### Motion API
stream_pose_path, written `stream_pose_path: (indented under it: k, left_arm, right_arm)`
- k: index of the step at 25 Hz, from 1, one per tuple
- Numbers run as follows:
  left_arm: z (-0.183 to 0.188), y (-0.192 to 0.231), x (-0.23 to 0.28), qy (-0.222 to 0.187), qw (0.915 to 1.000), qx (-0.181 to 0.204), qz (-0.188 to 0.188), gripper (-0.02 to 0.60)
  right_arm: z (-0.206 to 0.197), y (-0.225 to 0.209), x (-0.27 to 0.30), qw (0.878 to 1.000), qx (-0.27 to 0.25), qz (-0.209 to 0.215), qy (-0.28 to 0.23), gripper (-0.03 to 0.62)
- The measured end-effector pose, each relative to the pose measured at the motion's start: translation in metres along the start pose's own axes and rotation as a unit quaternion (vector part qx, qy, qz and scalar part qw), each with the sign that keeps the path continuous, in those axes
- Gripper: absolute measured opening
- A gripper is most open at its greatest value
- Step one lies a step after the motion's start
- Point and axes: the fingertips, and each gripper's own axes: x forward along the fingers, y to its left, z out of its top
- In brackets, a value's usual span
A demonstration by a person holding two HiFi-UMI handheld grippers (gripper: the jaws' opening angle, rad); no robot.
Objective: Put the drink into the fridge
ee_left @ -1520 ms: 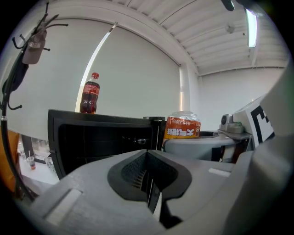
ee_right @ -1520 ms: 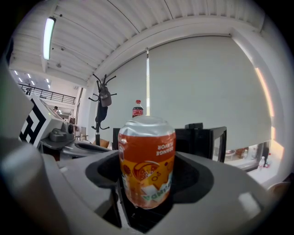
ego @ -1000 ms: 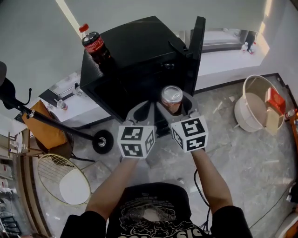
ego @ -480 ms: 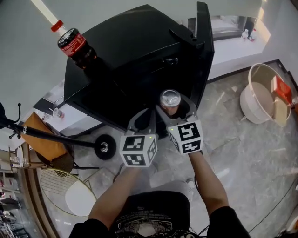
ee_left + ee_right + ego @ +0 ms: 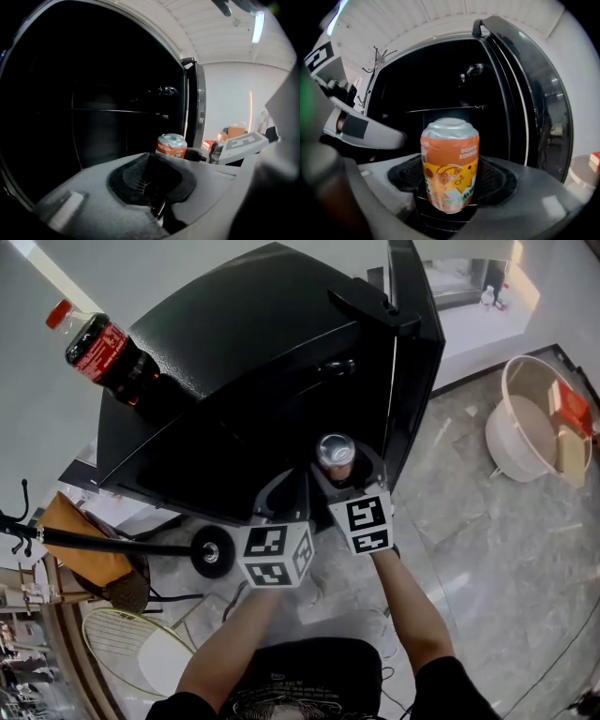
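The right gripper (image 5: pixel 449 199) is clamped on an orange aluminium drink can (image 5: pixel 450 164), both jaws pressed against its sides; the print on the can reads upside down. In the head view the can (image 5: pixel 336 451) sits at 12 o'clock from the person's forearms, just before the dark mouth of a small black fridge (image 5: pixel 244 362). The fridge's black door (image 5: pixel 412 362) stands open at about 1 o'clock. A wire shelf (image 5: pixel 445 109) crosses the interior behind the can. The left gripper (image 5: pixel 154 187) has its jaws together with nothing between them, just beside the right one at its 9 o'clock. A dark cola bottle with a red cap (image 5: pixel 103 352) stands on the fridge top at 10 o'clock. A round white tub (image 5: pixel 530 427) sits on the floor at 3 o'clock.
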Motion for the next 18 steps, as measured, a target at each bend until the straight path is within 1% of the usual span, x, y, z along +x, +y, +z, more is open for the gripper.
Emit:
stream_pose_path:
  k: [11,14,18]
  left_arm:
    - [-0.021,0.035,0.038,0.010,0.9999,0.002,-0.002,0.005]
    - [-0.028,0.043,0.047,0.013,0.9999,0.002,-0.004,0.005]
    - [-0.041,0.053,0.055,0.026,0.9997,0.004,-0.004,0.005]
  right_arm:
    - [-0.045,-0.004,0.061,1.000,-0.017,-0.010,0.009,0.330]
    - [-0.056,-0.006,0.076,0.999,-0.024,-0.021,0.009,0.330]
    - [-0.071,-0.012,0.094,0.999,-0.033,-0.037,0.014,0.330]
